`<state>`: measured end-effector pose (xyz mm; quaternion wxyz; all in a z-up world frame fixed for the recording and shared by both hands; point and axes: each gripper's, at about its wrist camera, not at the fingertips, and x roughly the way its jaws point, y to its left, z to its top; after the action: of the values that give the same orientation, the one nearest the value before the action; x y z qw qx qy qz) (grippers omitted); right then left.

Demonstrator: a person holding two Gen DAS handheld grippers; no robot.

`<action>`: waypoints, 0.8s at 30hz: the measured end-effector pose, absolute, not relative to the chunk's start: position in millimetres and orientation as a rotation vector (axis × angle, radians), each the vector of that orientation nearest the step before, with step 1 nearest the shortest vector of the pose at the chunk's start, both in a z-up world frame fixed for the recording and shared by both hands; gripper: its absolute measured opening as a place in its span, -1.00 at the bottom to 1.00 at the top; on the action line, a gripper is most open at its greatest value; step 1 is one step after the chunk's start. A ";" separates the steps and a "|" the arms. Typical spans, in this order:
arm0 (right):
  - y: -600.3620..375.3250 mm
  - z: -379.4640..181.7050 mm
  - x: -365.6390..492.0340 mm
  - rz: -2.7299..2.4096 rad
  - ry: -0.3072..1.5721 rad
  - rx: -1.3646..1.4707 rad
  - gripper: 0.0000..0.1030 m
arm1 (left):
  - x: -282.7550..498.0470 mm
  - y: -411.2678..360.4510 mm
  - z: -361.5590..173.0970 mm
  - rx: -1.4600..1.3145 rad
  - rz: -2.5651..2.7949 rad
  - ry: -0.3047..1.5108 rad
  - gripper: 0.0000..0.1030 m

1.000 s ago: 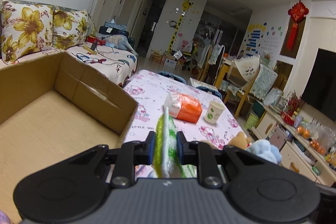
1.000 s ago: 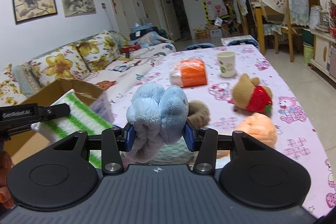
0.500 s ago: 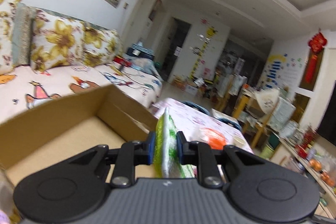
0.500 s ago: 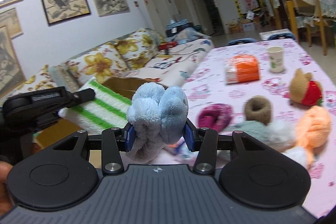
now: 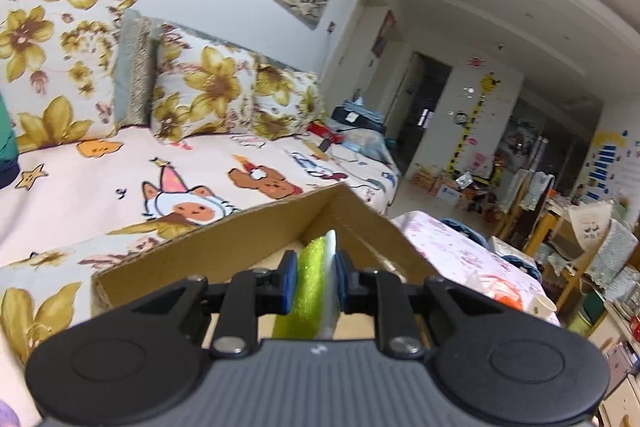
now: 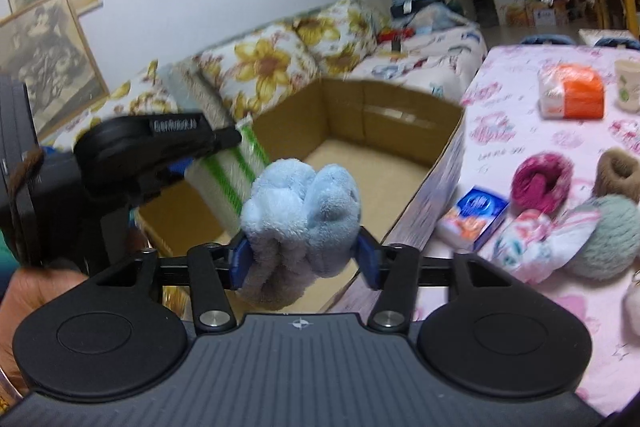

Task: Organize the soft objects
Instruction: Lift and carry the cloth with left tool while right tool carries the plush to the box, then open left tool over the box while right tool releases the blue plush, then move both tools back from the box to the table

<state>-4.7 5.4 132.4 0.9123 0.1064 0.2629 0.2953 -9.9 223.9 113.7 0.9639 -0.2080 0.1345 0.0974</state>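
Note:
My left gripper [image 5: 316, 279] is shut on a folded green-and-white striped cloth [image 5: 310, 291], held on edge above the open cardboard box [image 5: 224, 251]. The right wrist view shows that left gripper [image 6: 224, 139] from the side, with the cloth [image 6: 228, 183] hanging over the box's near left corner. My right gripper [image 6: 304, 259] holds a light blue plush toy [image 6: 300, 219] above the box [image 6: 360, 115]. Its jaws are opening, and the plush still fills the gap and touches both pads. The bottom of the box looks bare.
The box sits at the left edge of a pink-clothed table [image 6: 520, 131], against a sofa with floral cushions [image 5: 212, 95]. On the table lie a magenta fluffy ring [image 6: 542, 183], a brown one [image 6: 618, 171], a grey-green pompom [image 6: 600, 235], a blue packet [image 6: 478, 215], an orange tissue pack [image 6: 572, 97] and a cup [image 6: 628, 85].
Both grippers have swung left from the table to over the box. The right jaws have spread a little around the blue plush. The left grip on the cloth is unchanged.

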 end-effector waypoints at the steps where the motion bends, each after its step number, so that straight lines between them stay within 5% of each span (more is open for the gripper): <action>1: 7.8 130.0 -4.5 0.609 0.555 0.211 0.67 | -9.8 226.0 112.9 -0.425 0.203 0.278 -0.66; 5: 1.4 131.0 -8.1 0.602 0.544 0.211 0.96 | -9.5 226.3 111.5 -0.416 0.224 0.283 -0.59; 7: -3.3 134.7 -10.9 0.591 0.526 0.223 0.96 | -9.6 226.1 110.4 -0.411 0.231 0.283 -0.24; 18: -54.5 139.0 -32.9 0.393 0.431 0.269 1.00 | -13.8 204.5 108.2 -0.317 0.214 0.229 0.98; 24: -71.0 128.1 -35.5 0.298 0.409 0.273 1.00 | -16.4 183.5 106.3 -0.223 0.171 0.197 0.99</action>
<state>-35.5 -71.0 128.1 0.9590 0.1345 0.2015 0.1468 -16.4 183.5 106.3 0.9853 -0.1109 0.0982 0.0850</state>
